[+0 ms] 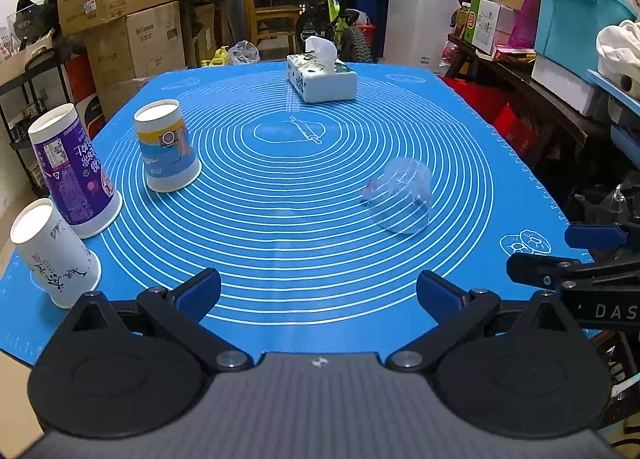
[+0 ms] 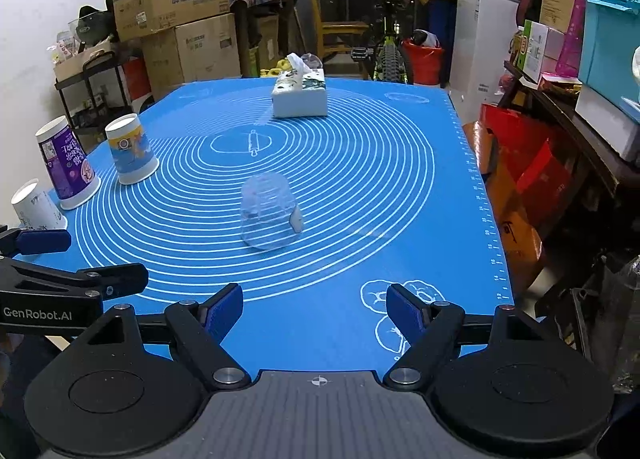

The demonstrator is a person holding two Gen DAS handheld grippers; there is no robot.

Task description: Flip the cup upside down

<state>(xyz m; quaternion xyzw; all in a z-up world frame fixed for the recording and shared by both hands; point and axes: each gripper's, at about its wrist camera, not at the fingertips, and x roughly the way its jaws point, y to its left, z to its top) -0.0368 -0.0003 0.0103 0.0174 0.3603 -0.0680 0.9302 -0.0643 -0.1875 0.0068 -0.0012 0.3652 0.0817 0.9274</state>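
A clear plastic cup (image 1: pixel 402 197) stands mouth down on the blue mat (image 1: pixel 304 227), right of centre; it also shows in the right wrist view (image 2: pixel 269 213). Three paper cups stand mouth down along the mat's left edge: a white one (image 1: pixel 54 253), a purple one (image 1: pixel 74 171) and a blue-and-yellow one (image 1: pixel 166 147). They also show in the right wrist view: white (image 2: pixel 36 207), purple (image 2: pixel 66 163), blue-and-yellow (image 2: pixel 130 149). My left gripper (image 1: pixel 318 293) is open and empty near the front edge. My right gripper (image 2: pixel 314 311) is open and empty, short of the clear cup.
A tissue box (image 1: pixel 322 75) sits at the mat's far side, also in the right wrist view (image 2: pixel 300 95). Cardboard boxes (image 1: pixel 132 19) are stacked at the back left. A bicycle (image 2: pixel 388 47) stands behind the table. Shelves with boxes line the right side (image 1: pixel 560 39).
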